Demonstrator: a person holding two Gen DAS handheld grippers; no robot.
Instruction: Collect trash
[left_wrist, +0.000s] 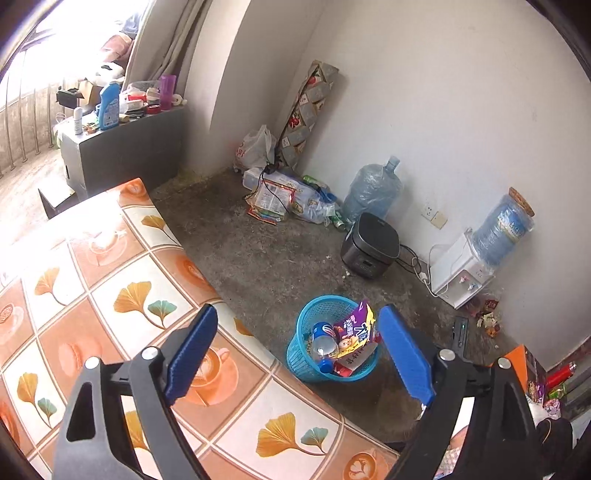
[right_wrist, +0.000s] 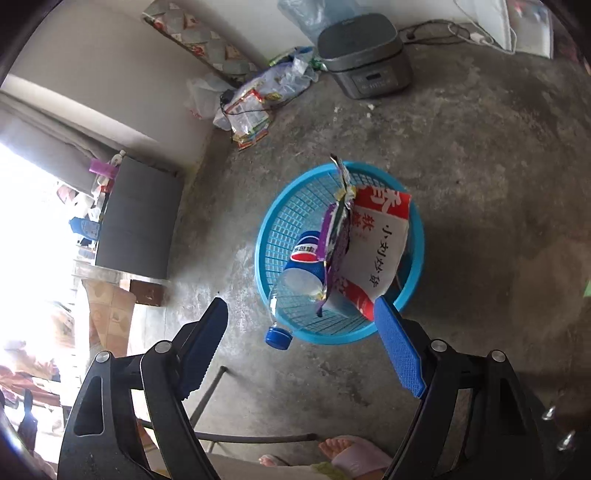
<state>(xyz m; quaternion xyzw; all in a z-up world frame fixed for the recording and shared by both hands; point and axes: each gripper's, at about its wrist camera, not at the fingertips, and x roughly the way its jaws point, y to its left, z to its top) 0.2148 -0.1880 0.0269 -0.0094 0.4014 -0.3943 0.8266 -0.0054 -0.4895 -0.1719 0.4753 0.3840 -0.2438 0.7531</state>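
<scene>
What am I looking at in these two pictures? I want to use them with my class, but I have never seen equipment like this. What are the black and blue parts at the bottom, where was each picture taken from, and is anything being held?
There is no robot here. A person holds a hand-held two-finger gripper in each hand, and a wide-angle camera on each looks forward along its fingers. One picture comes from the left gripper, the other from the right gripper. The blue pads on black arms are the fingers. Both stand open and hold nothing.

On the concrete floor stands a blue basket. In it are a plastic bottle, a purple wrapper and a red and white packet. The left view also shows a table with a patterned cloth, and a rice cooker by the wall.
</scene>
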